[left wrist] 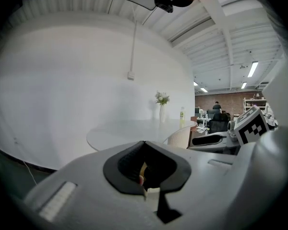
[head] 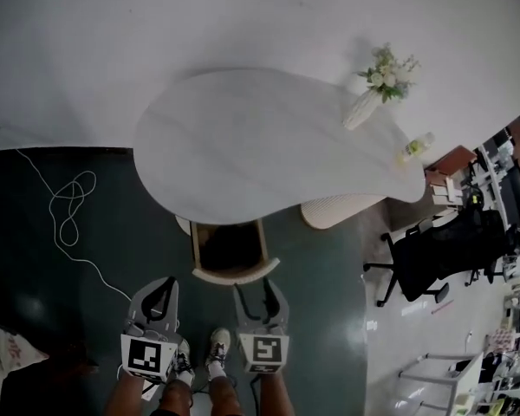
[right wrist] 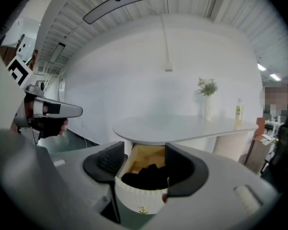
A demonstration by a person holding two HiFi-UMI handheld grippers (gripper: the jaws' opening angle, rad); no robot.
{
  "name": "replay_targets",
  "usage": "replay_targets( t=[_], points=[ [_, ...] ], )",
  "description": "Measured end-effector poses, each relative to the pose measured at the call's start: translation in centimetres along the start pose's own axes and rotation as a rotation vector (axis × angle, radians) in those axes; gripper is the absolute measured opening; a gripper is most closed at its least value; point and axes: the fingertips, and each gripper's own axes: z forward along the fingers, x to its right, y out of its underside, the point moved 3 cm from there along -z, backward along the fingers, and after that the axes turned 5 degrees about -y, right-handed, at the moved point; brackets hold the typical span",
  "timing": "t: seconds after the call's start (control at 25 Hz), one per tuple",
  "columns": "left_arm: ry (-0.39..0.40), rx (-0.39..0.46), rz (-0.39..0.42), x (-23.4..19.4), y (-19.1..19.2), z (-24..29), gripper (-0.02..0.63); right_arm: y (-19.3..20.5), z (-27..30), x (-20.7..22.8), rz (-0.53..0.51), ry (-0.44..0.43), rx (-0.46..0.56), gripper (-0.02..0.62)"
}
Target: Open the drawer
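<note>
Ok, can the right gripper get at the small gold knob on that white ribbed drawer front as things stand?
Probably yes. The white ribbed drawer front faces the right gripper, the small gold knob sits low between its open jaws, and nothing stands in between.

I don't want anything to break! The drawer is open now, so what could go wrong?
The drawer already sticks far out; pulling more might drop it and spill the dark things inside. A bump to the table could tip the tall vase or the bottle near its edge. The loose cable on the floor could trip someone.
</note>
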Motion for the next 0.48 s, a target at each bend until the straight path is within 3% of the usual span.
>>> replay_targets(
  t=[0.32, 0.4, 0.48],
  points=[
    [-0.027, 0.116, 0.0, -1.5, -9.9, -3.2, 0.009, -11.5, -3.2, -0.7, -0.009, 0.015, 0.083, 0.233],
    [-0.02, 0.13, 0.011, -1.6, -12.2, -4.0, 0.009, -14.0, -4.3, -0.8, -0.017, 0.032, 0.107, 0.205],
    [-0.014, 0.151, 0.022, -1.7, -14.5, -4.9, 0.009, -16.3, -5.7, -1.0, -0.024, 0.052, 0.131, 0.136]
  ],
)
